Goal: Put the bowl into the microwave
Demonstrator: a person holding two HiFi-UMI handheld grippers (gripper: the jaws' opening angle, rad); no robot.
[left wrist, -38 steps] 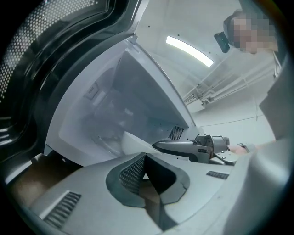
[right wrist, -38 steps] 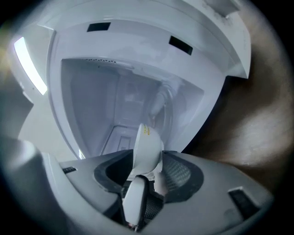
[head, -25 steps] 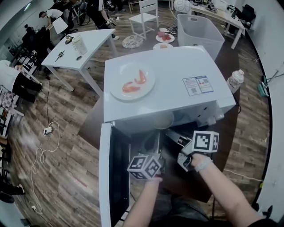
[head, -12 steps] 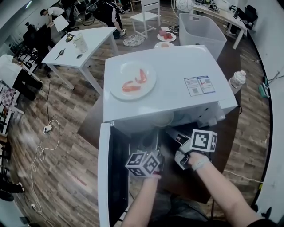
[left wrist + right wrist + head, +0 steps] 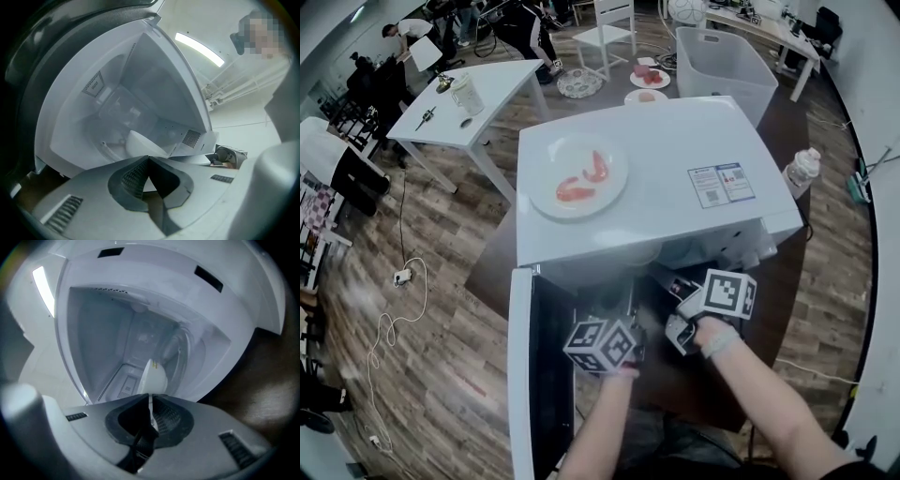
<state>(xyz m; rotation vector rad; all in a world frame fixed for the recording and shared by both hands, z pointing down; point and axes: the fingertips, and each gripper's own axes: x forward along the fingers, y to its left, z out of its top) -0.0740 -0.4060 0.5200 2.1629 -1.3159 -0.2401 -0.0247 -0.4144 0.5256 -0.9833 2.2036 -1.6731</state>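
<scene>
At the open front of the microwave (image 5: 647, 159), the bowl (image 5: 152, 378) hangs between my two tools, its body reaching into the cavity. It is plain white, smooth, round-bodied and thin-rimmed. My right hand-held gripper (image 5: 150, 401) has just been closing and pinches that thin rim between its pads. My left hand-held gripper (image 5: 149, 161) is clamped on the rim too, with the bowl's pale dome just beyond its tips.

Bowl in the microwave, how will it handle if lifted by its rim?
The bowl looks rigid: its thin rim is straight between the jaws of the right gripper, which has just been closing on it. Smooth-looking, it may slip or pivot in that edge pinch. Thin-walled, so probably light.
</scene>
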